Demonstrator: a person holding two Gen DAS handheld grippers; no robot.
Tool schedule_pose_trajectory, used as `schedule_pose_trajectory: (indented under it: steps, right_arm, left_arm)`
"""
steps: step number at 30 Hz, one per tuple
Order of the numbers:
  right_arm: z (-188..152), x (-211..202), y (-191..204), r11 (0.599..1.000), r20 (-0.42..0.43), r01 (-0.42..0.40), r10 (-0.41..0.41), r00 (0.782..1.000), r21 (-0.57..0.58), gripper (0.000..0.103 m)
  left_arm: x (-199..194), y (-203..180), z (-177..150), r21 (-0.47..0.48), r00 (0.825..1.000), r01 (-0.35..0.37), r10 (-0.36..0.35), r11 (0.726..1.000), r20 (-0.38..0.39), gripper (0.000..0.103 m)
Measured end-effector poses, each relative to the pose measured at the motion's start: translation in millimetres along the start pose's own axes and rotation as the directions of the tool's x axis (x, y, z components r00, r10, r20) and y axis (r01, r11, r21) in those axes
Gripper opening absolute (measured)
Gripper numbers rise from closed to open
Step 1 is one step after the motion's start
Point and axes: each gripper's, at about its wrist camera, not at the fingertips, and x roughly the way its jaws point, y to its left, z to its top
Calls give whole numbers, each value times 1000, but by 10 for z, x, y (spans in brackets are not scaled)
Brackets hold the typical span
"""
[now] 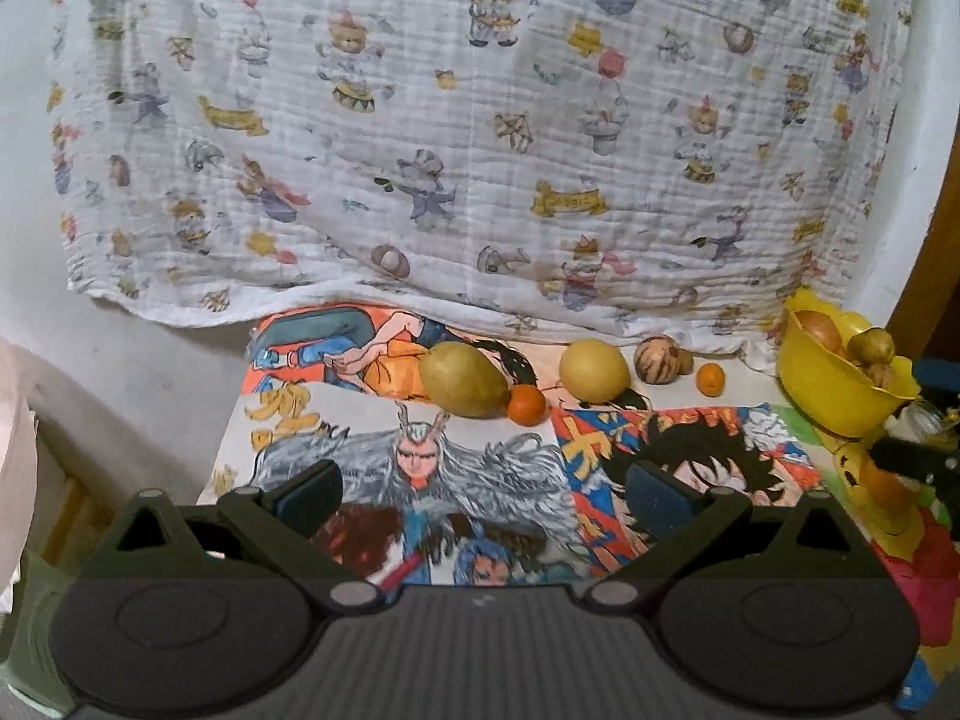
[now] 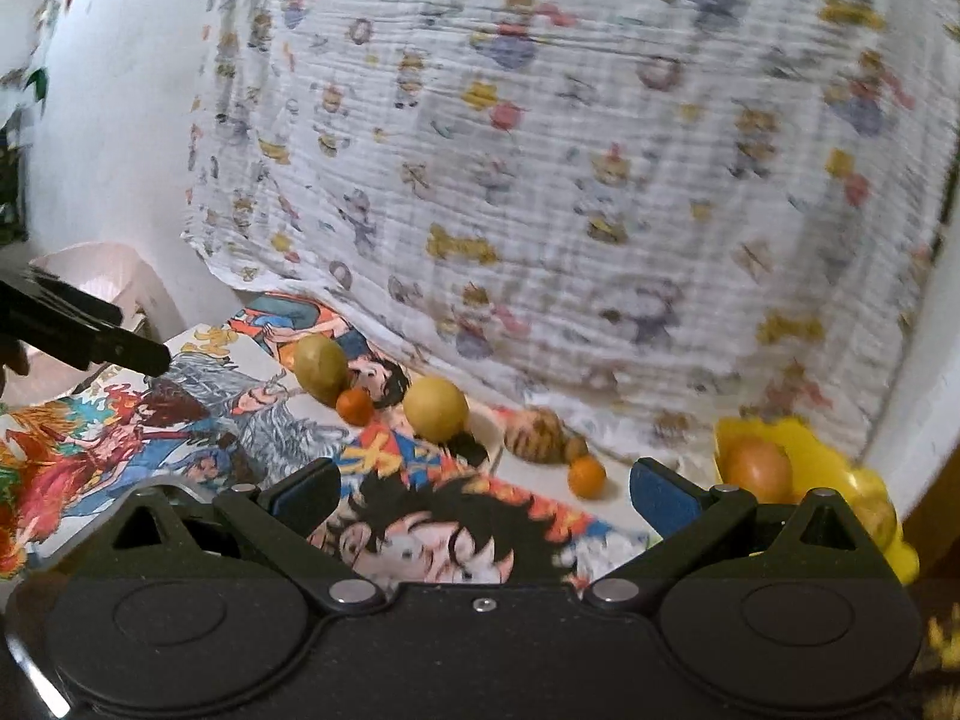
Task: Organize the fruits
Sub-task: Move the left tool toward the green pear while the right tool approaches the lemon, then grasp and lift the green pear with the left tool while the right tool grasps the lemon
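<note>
The left tongs [image 1: 483,495] stand wide apart with nothing between the blue pads, hovering over the picture-covered table [image 1: 372,420]. The right tongs [image 2: 483,495] are just as wide apart and also hold nothing; their view is blurred.

Ahead of both, a big printed cloth [image 1: 480,138] hangs down as a back wall, its hem lying on the far edge of the table. To the left of the left tongs the table ends at a clear edge with a white wall beyond. Between the tongs and the fruit lies an open stretch of table, free for moving.

Far to the right of the left tongs sits a yellow bowl [image 1: 837,384], tilted, with an onion-like bulb and some fruit inside; from the right tongs it lies just ahead on the right, near the wall.

The fruit lies in a row along the cloth's hem. Ahead and slightly left of the left tongs is a green-yellow mango [image 1: 463,380], with a small orange [image 1: 527,405] touching its right end. Further right come a round yellow fruit [image 1: 594,371], a striped brown fruit [image 1: 657,360], and a second small orange [image 1: 710,380] standing apart, nearest the bowl.
</note>
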Motion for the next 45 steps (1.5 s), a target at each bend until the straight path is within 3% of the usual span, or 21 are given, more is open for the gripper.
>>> schedule_pose_trajectory:
  steps: [9, 13, 22, 26, 35, 45]
  right_arm:
    - [281, 662, 138, 986, -40, -101, 97, 994, -130, 102]
    - [322, 1115, 135, 979, -84, -158, 148, 986, -130, 102]
    - [206, 1986, 189, 975, -179, -156, 127, 976, -156, 90]
    - [166, 2171, 238, 972, -188, -150, 116, 975, -182, 84]
    - [171, 2471, 257, 973, -223, -149, 108, 969, -174, 72]
    - [210, 2685, 299, 974, -246, -180, 142, 959, -140, 61]
  left_arm:
    - [565, 266, 185, 94, 999, 25, -23, 995, -24, 102]
    - [865, 365, 231, 138, 998, 57, -53, 989, -30, 102]
    - [1423, 463, 294, 291, 993, 116, -109, 950, -39, 102]
    - [1599, 483, 306, 379, 988, 155, -140, 912, -67, 102]
    - [1793, 426, 357, 578, 975, 216, -204, 787, -86, 98]
    - [1946, 385, 405, 680, 955, 289, -254, 674, -155, 88]
